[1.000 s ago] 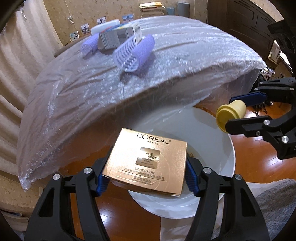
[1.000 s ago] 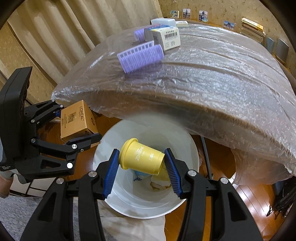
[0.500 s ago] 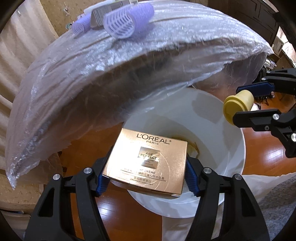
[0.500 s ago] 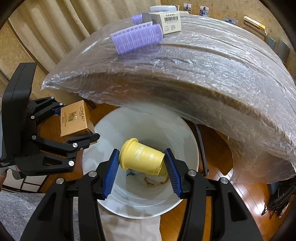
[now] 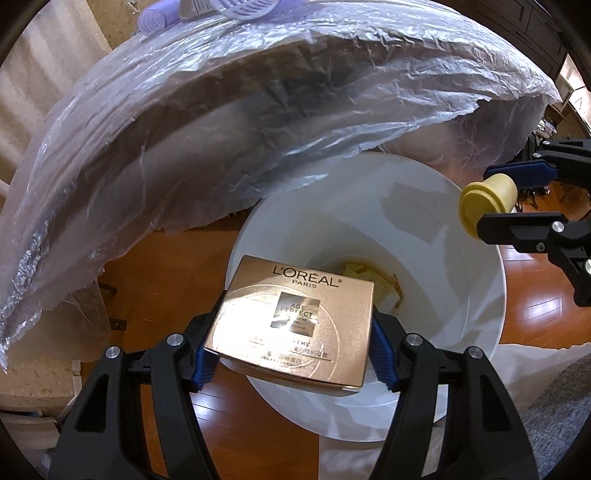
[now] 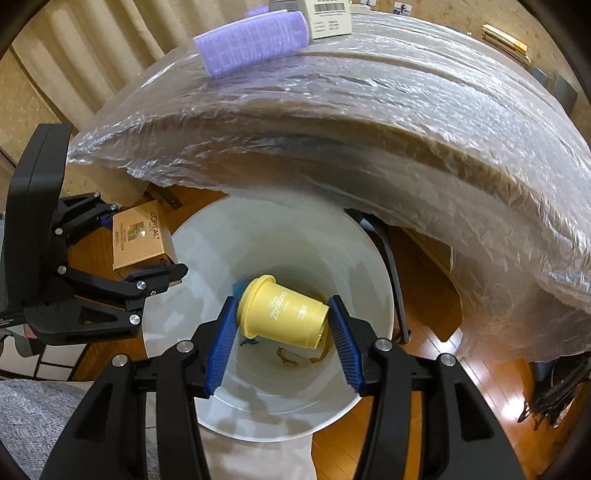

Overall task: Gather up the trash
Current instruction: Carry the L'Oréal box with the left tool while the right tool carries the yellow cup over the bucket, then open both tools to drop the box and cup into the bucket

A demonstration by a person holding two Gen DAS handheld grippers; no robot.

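My left gripper [image 5: 290, 349] is shut on a gold L'Oreal box [image 5: 291, 325] and holds it over the near rim of a white trash bin [image 5: 480, 350]. The box also shows in the right wrist view [image 6: 138, 240]. My right gripper [image 6: 282, 339] is shut on a yellow cup [image 6: 284, 314], lying sideways, held above the open bin [image 6: 369, 258]. The cup shows at the right of the left wrist view [image 5: 485, 203]. Scraps lie at the bin's bottom [image 6: 295, 356].
A table wrapped in clear plastic [image 5: 258, 110] overhangs the bin's far side. On it lie purple hair rollers [image 6: 255, 44] and a white barcoded box [image 6: 328, 16]. Wooden floor [image 5: 155, 266] surrounds the bin. A grey rug [image 6: 22, 417] lies near me.
Both grippers have moved lower and nearer the bin, below the table edge. The box and the cup stay gripped.
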